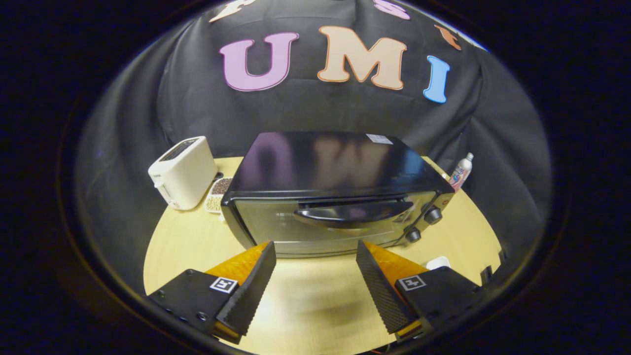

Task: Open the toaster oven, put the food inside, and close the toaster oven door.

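Note:
A black toaster oven (320,167) with a glossy top stands on the round wooden table (315,296), just ahead of my fingers. Its glass door (276,224) is closed, with a dark curved handle (352,213) across the upper front and two knobs (424,223) at its right side. My gripper (315,249) is open, the two fingertips spread wide and hovering above bare table, a short way in front of the door's lower edge. Nothing is between the fingers.
A white pop-up toaster (183,171) stands left of the oven, with a small tray of beans (218,195) between them. A spray bottle (461,171) stands at the oven's right rear. A small white object (438,262) lies beyond the right finger.

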The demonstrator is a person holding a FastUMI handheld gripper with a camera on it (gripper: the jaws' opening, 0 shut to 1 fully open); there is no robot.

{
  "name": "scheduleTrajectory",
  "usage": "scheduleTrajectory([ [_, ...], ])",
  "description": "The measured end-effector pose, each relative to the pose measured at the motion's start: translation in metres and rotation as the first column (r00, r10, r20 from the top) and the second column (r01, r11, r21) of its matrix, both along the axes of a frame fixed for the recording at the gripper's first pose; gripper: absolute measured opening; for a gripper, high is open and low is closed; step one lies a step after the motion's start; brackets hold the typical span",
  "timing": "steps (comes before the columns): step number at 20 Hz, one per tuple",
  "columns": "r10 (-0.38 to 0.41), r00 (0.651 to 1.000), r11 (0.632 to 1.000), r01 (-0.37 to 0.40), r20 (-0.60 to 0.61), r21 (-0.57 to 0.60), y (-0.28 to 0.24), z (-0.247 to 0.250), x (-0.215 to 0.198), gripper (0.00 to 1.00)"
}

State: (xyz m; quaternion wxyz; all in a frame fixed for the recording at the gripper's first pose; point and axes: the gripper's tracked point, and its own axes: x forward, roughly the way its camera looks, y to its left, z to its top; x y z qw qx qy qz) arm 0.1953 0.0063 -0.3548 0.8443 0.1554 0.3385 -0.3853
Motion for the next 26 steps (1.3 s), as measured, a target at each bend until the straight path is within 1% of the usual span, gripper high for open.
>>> scheduleTrajectory([
  [2,0.010,1.000,1.000,-0.010,-0.004,-0.026,-0.004,0.013,-0.005,1.00],
  [4,0.025,1.000,0.997,-0.024,0.017,-0.068,-0.008,0.038,-0.007,1.00],
  [9,0.086,0.986,0.979,-0.057,0.143,-0.197,-0.032,0.120,-0.003,1.00],
  [12,0.149,0.960,0.958,-0.081,0.239,-0.274,-0.044,0.171,0.007,1.00],
  [16,0.228,0.904,0.935,-0.099,0.362,-0.342,-0.052,0.237,0.013,1.00],
  [18,0.253,0.882,0.926,-0.103,0.397,-0.363,-0.056,0.254,0.007,1.00],
  [20,0.262,0.868,0.922,-0.097,0.422,-0.374,-0.064,0.262,-0.002,1.00],
  [26,0.218,0.857,0.935,-0.045,0.467,-0.352,-0.095,0.265,-0.039,1.00],
])
